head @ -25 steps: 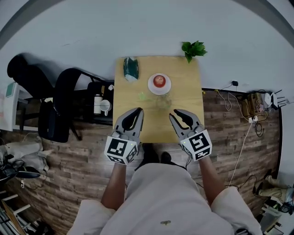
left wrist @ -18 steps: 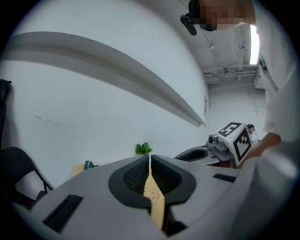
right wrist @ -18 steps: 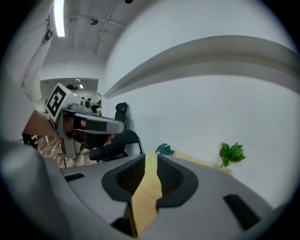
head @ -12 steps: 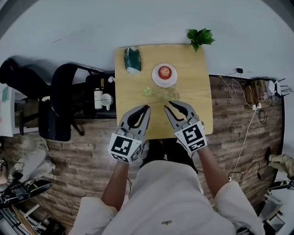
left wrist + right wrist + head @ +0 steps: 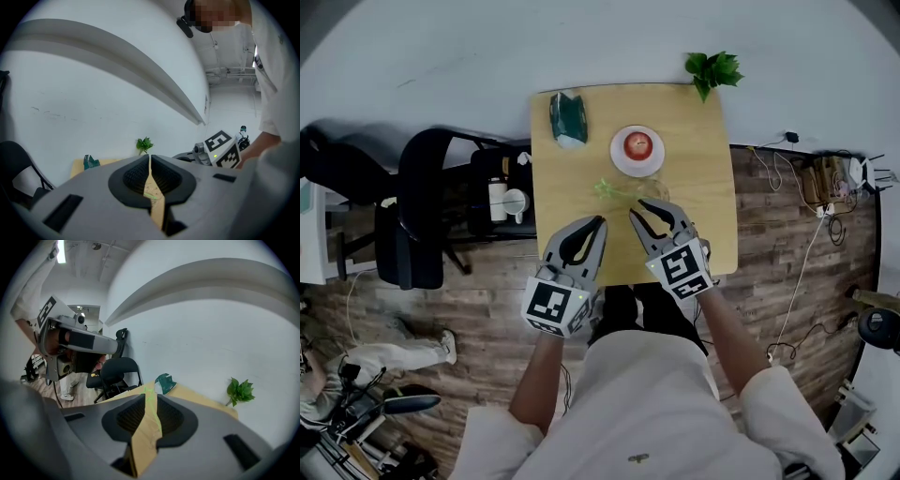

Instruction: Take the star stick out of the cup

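Reaching over the table [image 5: 705, 169] for the stick; nothing gripped yet.
The clear cup [image 5: 645, 193] sits mid-table, just past my right gripper [image 5: 645, 208], and the green star stick [image 5: 605, 187] leans out of it to the left. My right jaws stand a narrow gap apart and empty, with the stick lined up beyond the gap. My left gripper [image 5: 592, 222] hangs near the table's near edge, jaws pressed together on nothing. Next, I judge, I should slip the right jaws around the stick, pinch it, and lift.

No legible text, label, brand, number or sign in any view
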The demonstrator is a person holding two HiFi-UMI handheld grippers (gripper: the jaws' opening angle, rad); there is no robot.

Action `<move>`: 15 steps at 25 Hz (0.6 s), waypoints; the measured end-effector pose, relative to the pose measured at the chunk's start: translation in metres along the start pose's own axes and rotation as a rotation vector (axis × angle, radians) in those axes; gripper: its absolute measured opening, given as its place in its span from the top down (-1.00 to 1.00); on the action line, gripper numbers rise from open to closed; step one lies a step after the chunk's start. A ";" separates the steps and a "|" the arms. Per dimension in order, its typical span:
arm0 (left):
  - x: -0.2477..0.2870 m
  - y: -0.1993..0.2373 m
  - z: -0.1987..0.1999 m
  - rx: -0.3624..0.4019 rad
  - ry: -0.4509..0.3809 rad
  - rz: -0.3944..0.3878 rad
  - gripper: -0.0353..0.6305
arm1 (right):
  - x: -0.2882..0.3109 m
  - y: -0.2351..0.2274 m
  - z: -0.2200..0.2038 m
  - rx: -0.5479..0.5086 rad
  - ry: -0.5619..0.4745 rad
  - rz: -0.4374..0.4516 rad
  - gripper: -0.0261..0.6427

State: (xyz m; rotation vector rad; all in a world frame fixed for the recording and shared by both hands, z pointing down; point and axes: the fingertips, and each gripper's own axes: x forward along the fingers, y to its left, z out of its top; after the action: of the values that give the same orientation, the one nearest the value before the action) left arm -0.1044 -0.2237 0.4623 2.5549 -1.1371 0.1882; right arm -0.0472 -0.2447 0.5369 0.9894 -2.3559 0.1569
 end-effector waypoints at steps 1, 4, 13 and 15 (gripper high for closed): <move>0.001 0.001 -0.001 0.001 0.001 0.000 0.84 | 0.003 0.000 -0.002 -0.002 0.006 0.004 0.69; 0.003 0.004 -0.003 0.000 0.002 0.005 0.84 | 0.014 0.000 -0.009 -0.005 0.024 0.014 0.68; 0.000 0.012 -0.016 -0.018 0.019 0.028 0.84 | 0.045 0.000 -0.032 -0.036 0.079 -0.007 0.68; -0.002 0.015 -0.017 -0.022 0.023 0.036 0.84 | 0.052 0.000 -0.034 -0.042 0.086 -0.011 0.68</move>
State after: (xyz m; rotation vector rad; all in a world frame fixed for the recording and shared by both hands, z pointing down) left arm -0.1162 -0.2254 0.4814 2.5087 -1.1707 0.2117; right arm -0.0608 -0.2661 0.5931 0.9567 -2.2662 0.1420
